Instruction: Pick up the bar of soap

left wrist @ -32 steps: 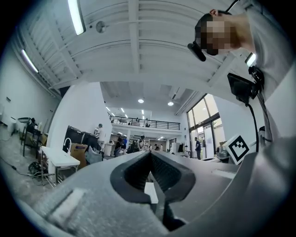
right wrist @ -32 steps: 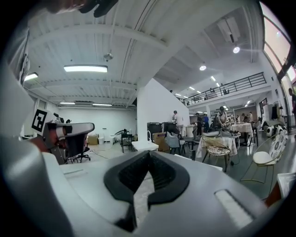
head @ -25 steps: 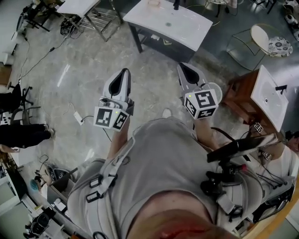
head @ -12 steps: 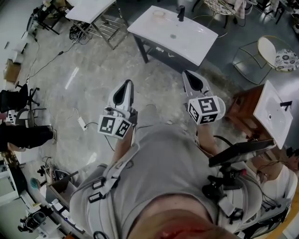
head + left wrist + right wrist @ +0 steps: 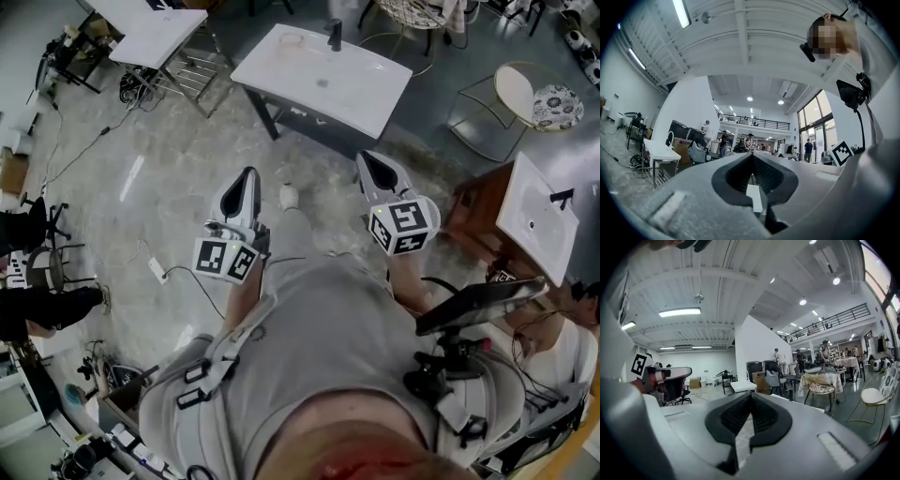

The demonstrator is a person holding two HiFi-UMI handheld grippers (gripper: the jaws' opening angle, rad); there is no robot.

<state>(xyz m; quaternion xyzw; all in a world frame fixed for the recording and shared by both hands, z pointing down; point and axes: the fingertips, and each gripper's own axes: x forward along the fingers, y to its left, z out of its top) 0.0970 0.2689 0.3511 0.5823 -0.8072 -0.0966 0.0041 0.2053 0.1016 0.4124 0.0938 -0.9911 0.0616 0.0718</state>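
Bar of soap [image 5: 287, 39]: a pale oval near the far left corner of the white sink top [image 5: 361, 89], well apart from both grippers.
Left gripper [image 5: 248, 172] and right gripper [image 5: 367, 157] point toward it, jaws together and empty. Since a second ago the sink top has come closer to their tips.

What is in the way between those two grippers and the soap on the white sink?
Nothing visible. The left gripper and right gripper are shut and empty; only bare floor lies between them and the sink. The soap, a pale bar, lies on it beside the faucet.
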